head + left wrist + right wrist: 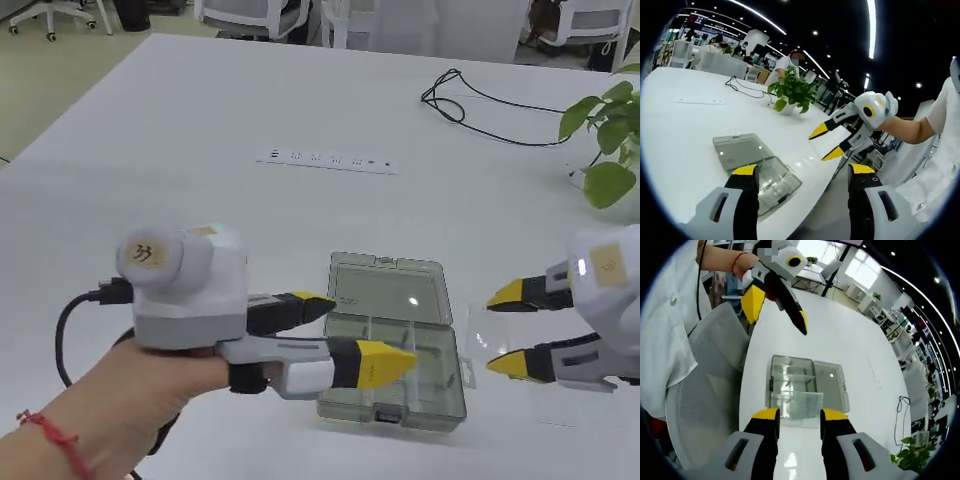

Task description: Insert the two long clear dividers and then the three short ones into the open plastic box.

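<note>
Both grippers hover open at the open plastic box [432, 385]

The left gripper [347, 330], held in a hand [120, 400], sits over the box's left side with its jaws spread and nothing between them, hiding that front corner. The right gripper [510, 330], cut off at the frame edge, has its jaws apart just right of the box, above a faint clear divider [795, 407] lying flat beside it; whether the tips touch it is unclear. Any clear walls inside the box are hard to make out
</note>
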A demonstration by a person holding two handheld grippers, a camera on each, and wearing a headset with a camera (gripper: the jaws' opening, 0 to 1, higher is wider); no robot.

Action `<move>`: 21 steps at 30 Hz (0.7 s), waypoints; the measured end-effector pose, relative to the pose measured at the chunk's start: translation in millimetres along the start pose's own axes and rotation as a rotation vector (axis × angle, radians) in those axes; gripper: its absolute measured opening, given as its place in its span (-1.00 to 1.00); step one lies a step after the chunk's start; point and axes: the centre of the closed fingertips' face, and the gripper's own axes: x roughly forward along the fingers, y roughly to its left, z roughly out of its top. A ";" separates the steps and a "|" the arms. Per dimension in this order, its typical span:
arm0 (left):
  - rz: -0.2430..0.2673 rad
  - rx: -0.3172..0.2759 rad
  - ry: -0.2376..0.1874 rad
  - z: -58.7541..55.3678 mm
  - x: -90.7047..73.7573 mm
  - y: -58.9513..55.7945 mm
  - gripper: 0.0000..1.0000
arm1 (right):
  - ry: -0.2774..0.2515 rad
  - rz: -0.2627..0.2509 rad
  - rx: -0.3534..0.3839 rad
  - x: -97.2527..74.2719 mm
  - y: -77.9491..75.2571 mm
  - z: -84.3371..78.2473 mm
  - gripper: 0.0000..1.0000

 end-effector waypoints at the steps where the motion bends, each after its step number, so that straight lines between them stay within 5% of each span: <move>1: -0.012 -0.014 0.004 -0.4 3.1 -3.1 0.41 | -0.006 -0.003 -0.004 -1.9 1.5 5.7 -0.34; 8: -0.092 -0.164 -0.003 1.1 18.1 -20.3 -0.01 | -0.017 -0.021 -0.034 -8.1 8.0 25.1 -0.34; 21: -0.184 -0.287 0.020 -6.5 34.9 -40.5 -0.59 | -0.020 -0.032 -0.072 -12.0 18.1 43.1 -0.34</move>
